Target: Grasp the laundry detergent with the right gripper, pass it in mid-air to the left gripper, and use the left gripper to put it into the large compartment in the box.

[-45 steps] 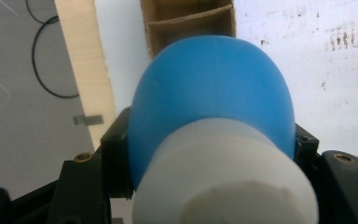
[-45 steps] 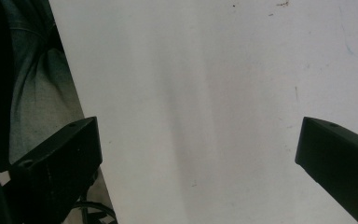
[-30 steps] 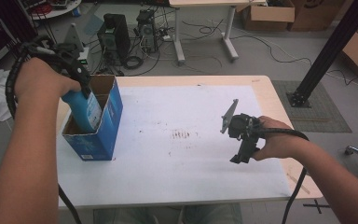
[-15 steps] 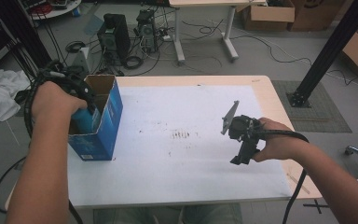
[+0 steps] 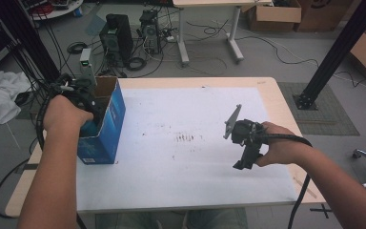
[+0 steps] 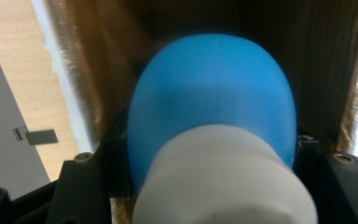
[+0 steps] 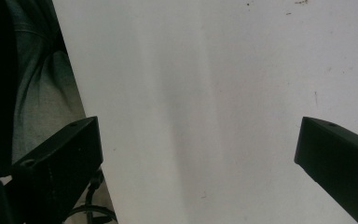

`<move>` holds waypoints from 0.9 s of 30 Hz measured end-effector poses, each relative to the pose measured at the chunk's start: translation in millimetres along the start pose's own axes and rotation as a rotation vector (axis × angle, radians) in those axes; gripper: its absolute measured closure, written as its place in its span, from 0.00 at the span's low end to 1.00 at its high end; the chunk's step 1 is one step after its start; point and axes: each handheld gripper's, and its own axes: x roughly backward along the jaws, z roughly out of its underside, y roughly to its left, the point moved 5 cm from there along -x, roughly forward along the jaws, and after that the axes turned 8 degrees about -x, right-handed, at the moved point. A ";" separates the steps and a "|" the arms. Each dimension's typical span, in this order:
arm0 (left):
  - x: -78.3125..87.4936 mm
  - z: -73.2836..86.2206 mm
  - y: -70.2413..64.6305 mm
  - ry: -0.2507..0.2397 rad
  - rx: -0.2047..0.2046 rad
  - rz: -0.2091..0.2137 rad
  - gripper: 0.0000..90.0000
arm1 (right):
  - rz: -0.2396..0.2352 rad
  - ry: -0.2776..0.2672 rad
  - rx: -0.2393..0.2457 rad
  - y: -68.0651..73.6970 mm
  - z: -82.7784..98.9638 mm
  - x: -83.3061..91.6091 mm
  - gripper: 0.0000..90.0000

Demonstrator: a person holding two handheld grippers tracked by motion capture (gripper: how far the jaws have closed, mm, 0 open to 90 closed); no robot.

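Clamped the left gripper (image 5: 83,107) on a blue bottle (image 6: 212,98) (white cap (image 6: 223,182) nearest the camera) inside the blue carton (image 5: 106,131). Held the right gripper (image 7: 198,149) agape above the white table sheet (image 5: 195,119).

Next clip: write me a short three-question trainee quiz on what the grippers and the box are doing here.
1. True or false: the right gripper holds something.
2. What does the left gripper grip?
A. a blue bottle with a white end
B. a cable
C. a cloth
3. Where is that bottle?

Key
1. False; its jaws stand open over the bare white table cover.
2. A, the blue bottle.
3. Inside the open blue cardboard box at the table's left edge.
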 end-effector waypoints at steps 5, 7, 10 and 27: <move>-12.8 -1.7 0.0 -0.033 -0.002 0.003 0.42 | -0.002 -0.004 0.001 0.5 0.2 0.1 0.01; -13.0 -1.0 -0.3 -0.030 -0.001 0.004 0.42 | -0.001 -0.004 -0.003 0.3 1.3 0.6 0.01; -13.1 -1.3 -0.3 -0.032 0.000 0.004 0.42 | -0.001 -0.005 -0.005 -1.3 2.8 0.9 0.01; -13.7 -1.5 -2.6 -0.050 0.003 -0.012 0.42 | 0.004 -0.014 0.004 0.9 1.5 3.1 0.01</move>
